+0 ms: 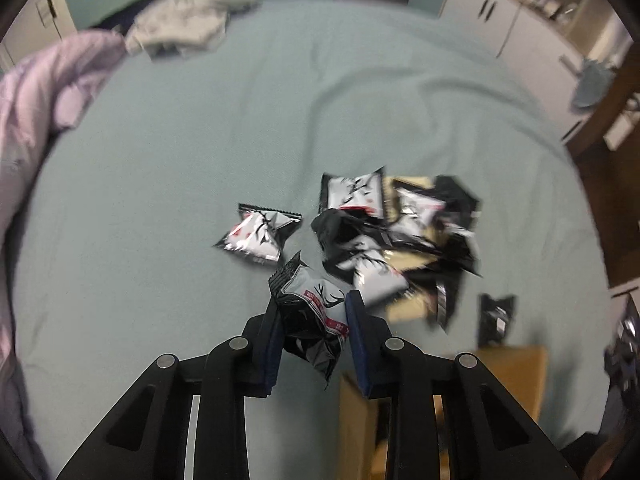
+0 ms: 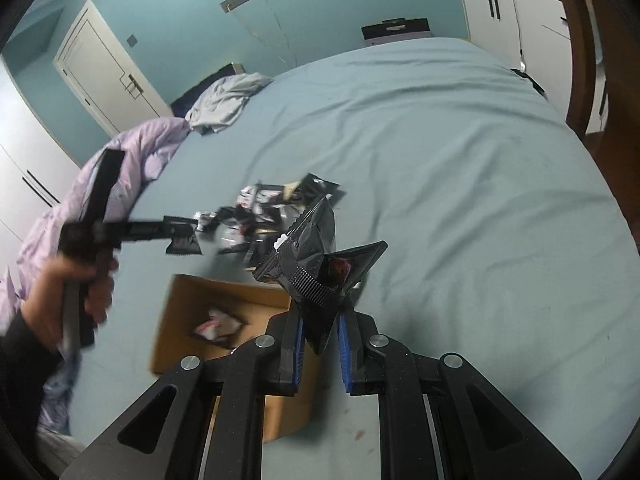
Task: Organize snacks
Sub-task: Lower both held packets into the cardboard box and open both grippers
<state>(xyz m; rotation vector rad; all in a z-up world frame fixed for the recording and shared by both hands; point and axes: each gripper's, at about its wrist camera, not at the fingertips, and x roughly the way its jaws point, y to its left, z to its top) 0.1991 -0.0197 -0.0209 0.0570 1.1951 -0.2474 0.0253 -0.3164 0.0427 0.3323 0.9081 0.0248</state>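
My left gripper is shut on a black-and-white snack packet and holds it above the bed. A pile of similar packets lies ahead to the right, and one packet lies apart to the left. My right gripper is shut on a black snack packet held above the bed. A cardboard box sits below and to its left, with a white packet inside. The left gripper also shows in the right wrist view, held by a hand.
A teal bed sheet covers the bed. A lilac duvet is bunched at the left, with grey clothes at the far end. White cabinets stand at the right. The box edge shows low right in the left wrist view.
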